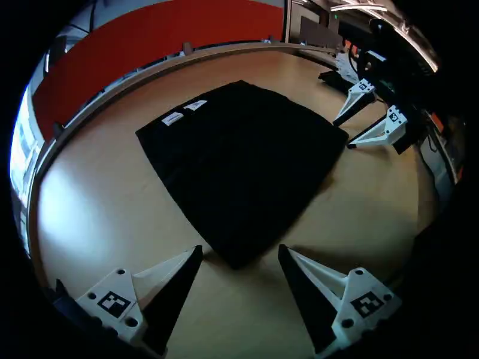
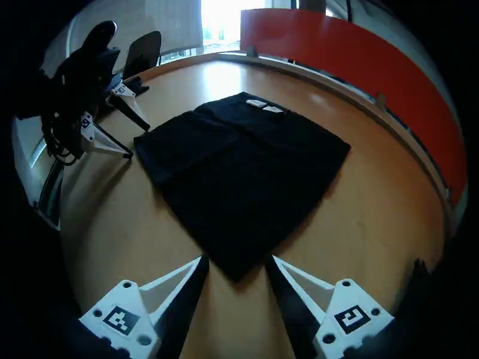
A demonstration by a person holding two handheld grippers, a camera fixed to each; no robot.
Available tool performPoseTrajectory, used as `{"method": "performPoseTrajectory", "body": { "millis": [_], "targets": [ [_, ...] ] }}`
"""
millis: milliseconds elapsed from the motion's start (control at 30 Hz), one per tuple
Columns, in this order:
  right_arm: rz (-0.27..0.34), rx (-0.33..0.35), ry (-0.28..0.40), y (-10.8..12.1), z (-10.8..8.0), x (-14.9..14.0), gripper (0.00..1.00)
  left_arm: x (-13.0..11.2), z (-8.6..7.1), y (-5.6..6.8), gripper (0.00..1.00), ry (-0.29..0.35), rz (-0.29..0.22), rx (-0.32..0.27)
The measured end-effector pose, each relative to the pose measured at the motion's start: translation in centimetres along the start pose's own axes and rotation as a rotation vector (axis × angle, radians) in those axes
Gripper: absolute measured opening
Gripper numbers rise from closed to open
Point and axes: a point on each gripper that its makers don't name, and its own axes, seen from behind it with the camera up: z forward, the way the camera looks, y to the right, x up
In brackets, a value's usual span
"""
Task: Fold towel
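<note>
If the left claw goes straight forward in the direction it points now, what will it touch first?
Probably the near corner of the black towel, which lies flat on the table just ahead of the open left claw. Height is unclear.

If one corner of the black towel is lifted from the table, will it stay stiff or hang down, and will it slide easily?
Probably floppy: the towel lies flat with faint fold lines, so a lifted corner should droop and drag the rest. It is likely light, since it looks thin. It may slide when pushed, because the wooden table looks smooth and shiny.
</note>
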Motion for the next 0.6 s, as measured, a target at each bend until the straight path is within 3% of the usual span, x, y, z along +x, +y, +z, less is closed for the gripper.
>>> {"method": "performPoseTrajectory", "body": {
  "millis": [400, 600],
  "targets": [
    [-0.006, 0.007, -0.006, -0.08, 0.2, 0.09, 0.42, 0.0, 0.02, -0.86, 0.66, -0.02, -0.035, 0.026],
    [-0.004, 0.006, -0.007, -0.28, 0.1, 0.13, 0.34, -0.08, 0.0, -0.76, 0.44, -0.026, -0.04, 0.029]
  ]
}}
